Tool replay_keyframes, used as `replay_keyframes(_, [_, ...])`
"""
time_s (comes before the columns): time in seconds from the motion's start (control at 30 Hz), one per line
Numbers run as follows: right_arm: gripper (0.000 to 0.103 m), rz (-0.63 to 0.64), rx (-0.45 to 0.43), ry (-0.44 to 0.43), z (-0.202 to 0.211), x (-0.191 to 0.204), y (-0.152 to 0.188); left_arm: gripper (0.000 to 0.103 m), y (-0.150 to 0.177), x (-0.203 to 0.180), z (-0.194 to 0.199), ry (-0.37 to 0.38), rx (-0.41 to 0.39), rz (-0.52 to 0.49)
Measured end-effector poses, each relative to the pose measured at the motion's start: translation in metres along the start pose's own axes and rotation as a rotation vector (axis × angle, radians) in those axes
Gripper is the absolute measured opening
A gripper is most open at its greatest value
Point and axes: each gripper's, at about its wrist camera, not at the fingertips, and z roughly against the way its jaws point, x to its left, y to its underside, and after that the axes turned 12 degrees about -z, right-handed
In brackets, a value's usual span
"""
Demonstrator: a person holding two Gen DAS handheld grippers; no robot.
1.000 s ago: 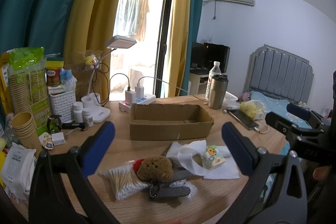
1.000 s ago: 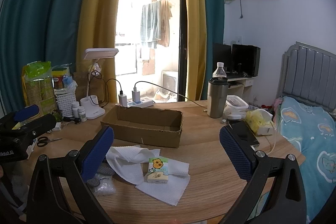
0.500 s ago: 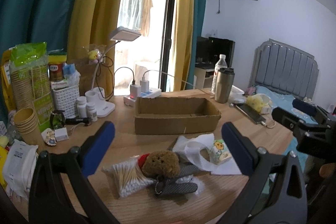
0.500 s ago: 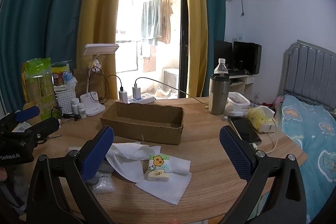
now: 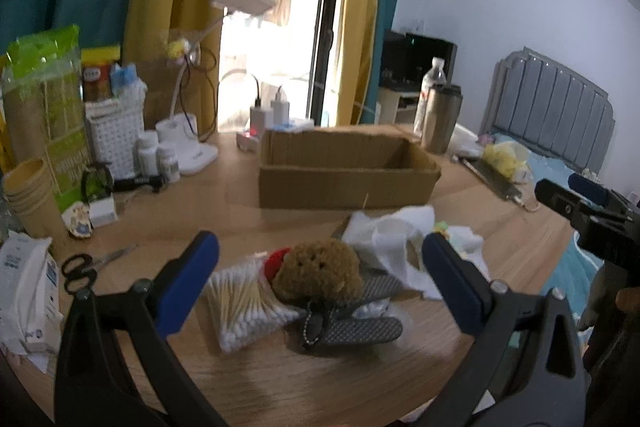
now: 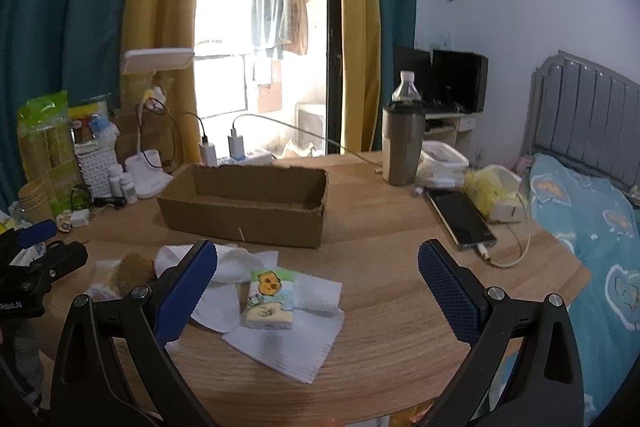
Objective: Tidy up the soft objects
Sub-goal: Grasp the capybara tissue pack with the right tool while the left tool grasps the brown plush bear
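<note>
Jaws of the left gripper (image 5: 320, 279) stand wide, nothing between the blue pads; a small brown plush bear with a red patch (image 5: 320, 273) sits in line with the gap, just beyond the tips, lying on a pair of grey mesh insoles (image 5: 360, 325). Beside the left pad, a clear bag of cotton swabs (image 5: 240, 307) touches the plush. Past the right pad, crumpled white tissue (image 5: 394, 233).

Right gripper (image 6: 318, 281) likewise wide and empty. Between its pads, slightly ahead: a small tissue pack printed with a yellow duck (image 6: 269, 297), resting on flat white paper napkins (image 6: 288, 339).

Beyond both, centred ahead of the jaws: an open, shallow brown cardboard box (image 6: 248, 215), nothing visible inside from either view. Round wooden table (image 6: 380, 347) under all.

Step, as I judge it: approach before the first pick; nothing yet gripped, soft items all outside the box. Next move for the left likely calls for easing forward so the pads straddle the plush alone, closing gently, keeping clear of the swab bag and the insoles beneath. The right would do the same for the tissue pack without snagging the napkins.

Views differ. Left wrist shows the insoles, swabs and black scissors (image 5: 78, 269) off the left pad; the tissue pack is mostly hidden by tissue there. Right wrist shows the pack's duck face plainly, and a dark phone on a cable (image 6: 460, 219) out past the right pad; the plush is half hidden behind its left pad.
</note>
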Motion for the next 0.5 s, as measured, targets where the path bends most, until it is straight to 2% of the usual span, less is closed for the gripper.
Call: replay_keyframes(0.5, [0.103,-0.032,0.112,-0.004,-0.046,-0.018,0.023,0.102,0.017,-0.003,-0.046,0.026,0.095,-0.019])
